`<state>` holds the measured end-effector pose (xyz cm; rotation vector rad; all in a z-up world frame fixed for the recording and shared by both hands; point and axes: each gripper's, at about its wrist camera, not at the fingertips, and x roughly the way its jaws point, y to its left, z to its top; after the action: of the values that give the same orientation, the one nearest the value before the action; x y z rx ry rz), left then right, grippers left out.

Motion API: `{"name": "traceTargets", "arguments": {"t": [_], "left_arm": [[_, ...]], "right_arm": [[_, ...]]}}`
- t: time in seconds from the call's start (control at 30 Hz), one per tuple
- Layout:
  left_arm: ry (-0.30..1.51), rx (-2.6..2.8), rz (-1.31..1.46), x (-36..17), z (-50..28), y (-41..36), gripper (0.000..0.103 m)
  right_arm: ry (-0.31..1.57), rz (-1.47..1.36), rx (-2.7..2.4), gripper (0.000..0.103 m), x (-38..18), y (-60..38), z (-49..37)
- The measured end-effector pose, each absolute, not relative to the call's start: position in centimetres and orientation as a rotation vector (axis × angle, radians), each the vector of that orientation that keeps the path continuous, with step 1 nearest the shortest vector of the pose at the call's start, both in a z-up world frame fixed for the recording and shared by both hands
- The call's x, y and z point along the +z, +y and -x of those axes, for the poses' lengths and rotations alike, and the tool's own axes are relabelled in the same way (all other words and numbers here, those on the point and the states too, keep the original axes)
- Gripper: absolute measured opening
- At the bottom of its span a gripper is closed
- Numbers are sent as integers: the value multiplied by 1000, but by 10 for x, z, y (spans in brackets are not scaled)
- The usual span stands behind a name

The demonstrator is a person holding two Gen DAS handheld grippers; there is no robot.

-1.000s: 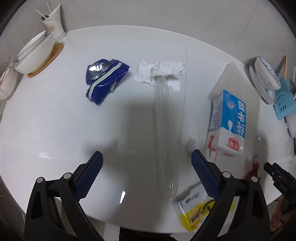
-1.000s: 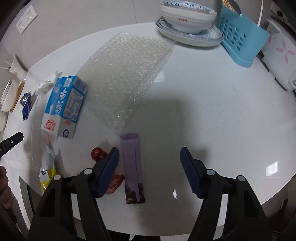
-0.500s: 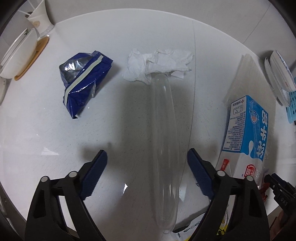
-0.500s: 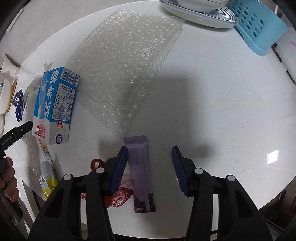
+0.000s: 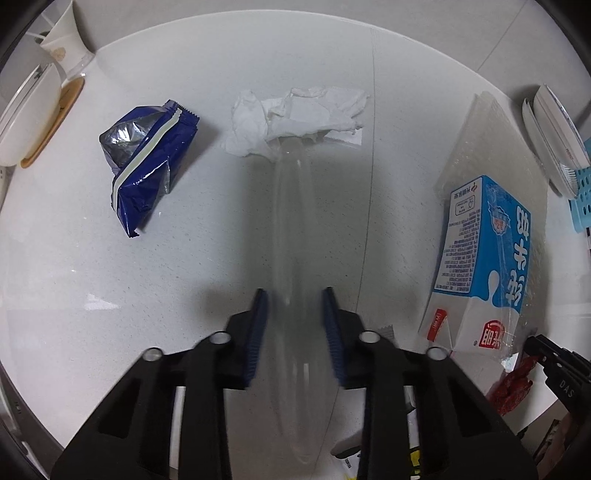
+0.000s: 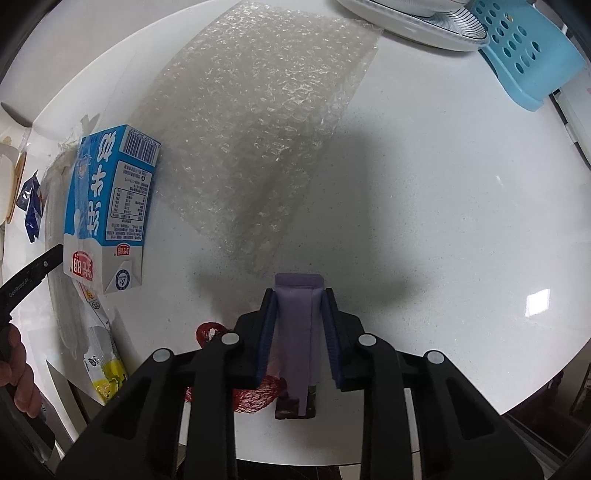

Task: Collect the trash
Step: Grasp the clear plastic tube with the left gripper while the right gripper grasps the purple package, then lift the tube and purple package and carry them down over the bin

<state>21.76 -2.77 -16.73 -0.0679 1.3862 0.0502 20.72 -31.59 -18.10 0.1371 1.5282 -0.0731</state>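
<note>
My left gripper (image 5: 294,295) is shut on a long clear plastic tube wrapper (image 5: 293,229) that lies on the white table and reaches a crumpled white tissue (image 5: 295,118). A blue snack wrapper (image 5: 147,162) lies to the left. My right gripper (image 6: 299,295) is shut on a purple wrapper (image 6: 297,325) near the table's front edge. A red net (image 6: 255,397) lies under and left of it. A blue milk carton (image 6: 110,210) lies on its side; it also shows in the left wrist view (image 5: 484,258). A yellow sachet (image 6: 103,369) lies at the table edge.
A bubble wrap sheet (image 6: 258,129) covers the middle back. Stacked plates (image 6: 417,18) and a light blue basket (image 6: 532,55) stand at the back right. A white bowl on a wooden coaster (image 5: 26,118) and a white cup (image 5: 66,44) stand far left.
Both grippers moved forward and down and closed: the left on the clear tube wrapper, the right on the purple wrapper.
</note>
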Motion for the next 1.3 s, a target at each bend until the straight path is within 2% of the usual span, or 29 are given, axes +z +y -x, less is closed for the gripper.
{"name": "traceTargets", "arguments": {"t": [0.5, 1.3], "left_arm": [[1347, 50, 52, -152, -203, -25, 25], [1260, 0, 36, -95, -114, -34, 25]], "right_arm": [[1501, -145, -98, 21, -177, -337, -197], [1324, -86, -165, 21, -99, -354, -146]]}}
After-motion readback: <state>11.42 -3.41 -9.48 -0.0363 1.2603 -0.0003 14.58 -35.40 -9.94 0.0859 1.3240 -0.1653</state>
